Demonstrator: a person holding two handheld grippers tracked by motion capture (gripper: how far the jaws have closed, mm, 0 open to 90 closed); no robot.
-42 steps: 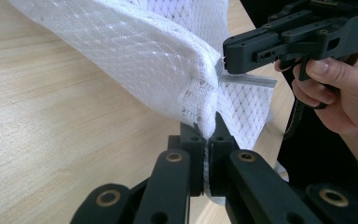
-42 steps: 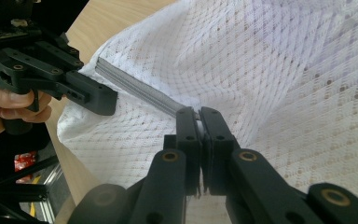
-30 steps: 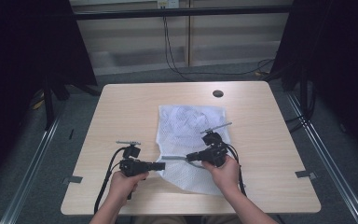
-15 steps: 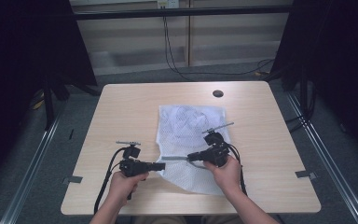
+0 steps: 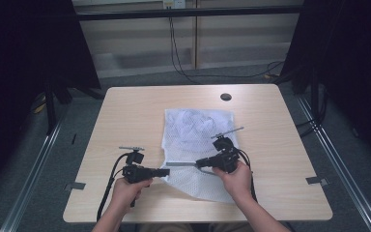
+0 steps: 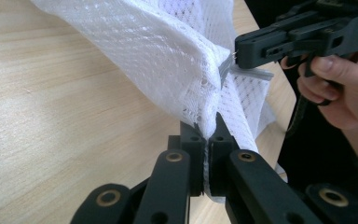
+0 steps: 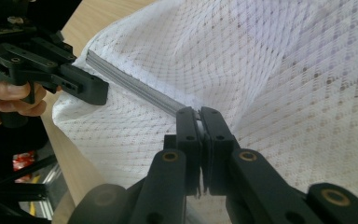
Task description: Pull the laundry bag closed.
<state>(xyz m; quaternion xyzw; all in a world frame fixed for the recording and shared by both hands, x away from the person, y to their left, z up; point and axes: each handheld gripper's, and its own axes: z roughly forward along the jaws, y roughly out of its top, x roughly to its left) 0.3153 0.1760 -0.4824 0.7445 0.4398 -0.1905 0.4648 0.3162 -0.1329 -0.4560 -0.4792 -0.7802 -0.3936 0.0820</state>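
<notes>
A white mesh bag (image 5: 198, 128) lies flat in the middle of the wooden table (image 5: 125, 111), with its near left edge lifted. A grey zipper (image 5: 181, 164) runs along that lifted edge between the two grippers. My left gripper (image 5: 167, 172) is shut on the bag's edge at the zipper's left end. In the left gripper view the mesh (image 6: 168, 56) rises out of the closed left gripper (image 6: 207, 135). My right gripper (image 5: 198, 163) is shut on the zipper's other end. The right gripper view shows the right gripper (image 7: 199, 114) pinching the zipper (image 7: 130, 84), with the left gripper (image 7: 100, 93) beyond.
A dark round cable hole (image 5: 225, 96) sits near the table's far edge. Black curtains hang on both sides, and metal floor rails (image 5: 328, 145) run beside the table. A cable (image 5: 107, 193) trails from the left gripper off the near edge.
</notes>
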